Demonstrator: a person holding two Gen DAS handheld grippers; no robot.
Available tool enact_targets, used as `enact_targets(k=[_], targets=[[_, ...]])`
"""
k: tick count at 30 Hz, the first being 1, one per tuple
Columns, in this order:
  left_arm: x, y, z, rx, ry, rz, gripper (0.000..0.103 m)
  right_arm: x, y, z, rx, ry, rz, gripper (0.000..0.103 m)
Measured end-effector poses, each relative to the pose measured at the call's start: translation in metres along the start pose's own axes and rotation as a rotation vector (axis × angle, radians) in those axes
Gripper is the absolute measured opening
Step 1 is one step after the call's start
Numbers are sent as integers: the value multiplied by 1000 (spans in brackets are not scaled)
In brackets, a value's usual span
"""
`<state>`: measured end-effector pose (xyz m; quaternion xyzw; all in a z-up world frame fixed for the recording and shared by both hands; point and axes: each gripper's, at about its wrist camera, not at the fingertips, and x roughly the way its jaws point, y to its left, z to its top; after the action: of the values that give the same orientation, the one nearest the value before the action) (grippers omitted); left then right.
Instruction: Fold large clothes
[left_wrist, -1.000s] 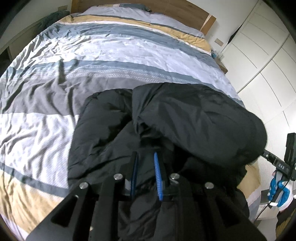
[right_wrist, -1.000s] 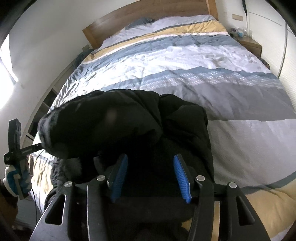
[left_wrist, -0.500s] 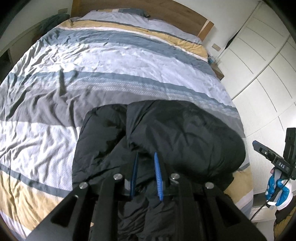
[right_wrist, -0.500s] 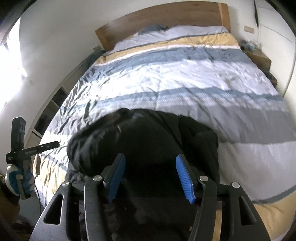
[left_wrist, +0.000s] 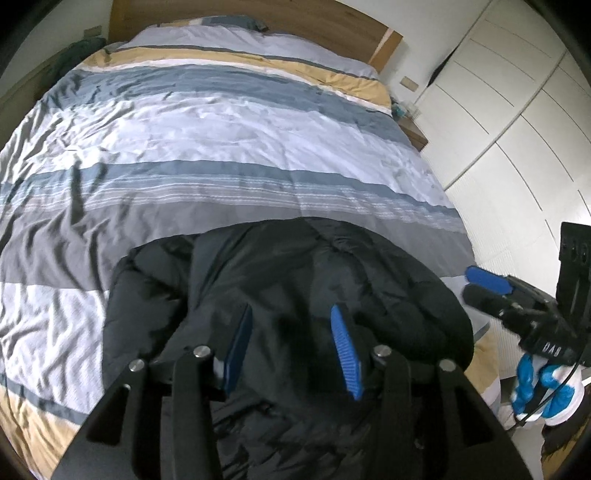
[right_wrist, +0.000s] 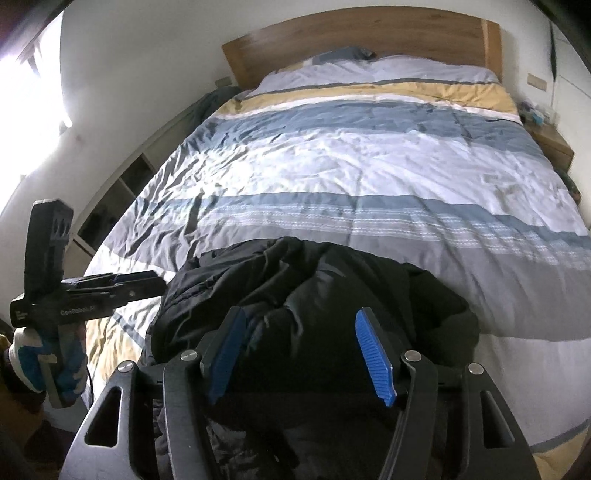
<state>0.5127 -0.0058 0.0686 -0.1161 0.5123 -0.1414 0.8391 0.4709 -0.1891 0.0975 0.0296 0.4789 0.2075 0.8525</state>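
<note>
A black puffy jacket (left_wrist: 280, 288) lies bunched and folded over at the foot of the bed; it also shows in the right wrist view (right_wrist: 332, 295). My left gripper (left_wrist: 291, 343) is open and empty just above the jacket, its blue pads apart. My right gripper (right_wrist: 301, 350) is open and empty above the jacket too. The right gripper also shows at the right edge of the left wrist view (left_wrist: 509, 295), off the bed. The left gripper shows at the left of the right wrist view (right_wrist: 110, 288), beside the jacket.
The striped duvet (left_wrist: 229, 140) covers the bed up to the wooden headboard (right_wrist: 362, 37). White wardrobe doors (left_wrist: 517, 110) stand on the right, a nightstand (right_wrist: 550, 144) by the headboard, and shelves (right_wrist: 122, 199) on the left.
My left gripper has opened and let go of the jacket. Both grippers have pulled back and up, and the jacket has settled lower on the bed.
</note>
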Motion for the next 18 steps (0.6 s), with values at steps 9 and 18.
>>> enact_targets(k=[9, 18], targets=[[42, -10, -15, 25, 72, -10, 43, 32, 4, -14, -25, 66, -3, 62], [74, -3, -45, 34, 132, 22, 43, 61, -6, -44, -22, 155, -25, 62]])
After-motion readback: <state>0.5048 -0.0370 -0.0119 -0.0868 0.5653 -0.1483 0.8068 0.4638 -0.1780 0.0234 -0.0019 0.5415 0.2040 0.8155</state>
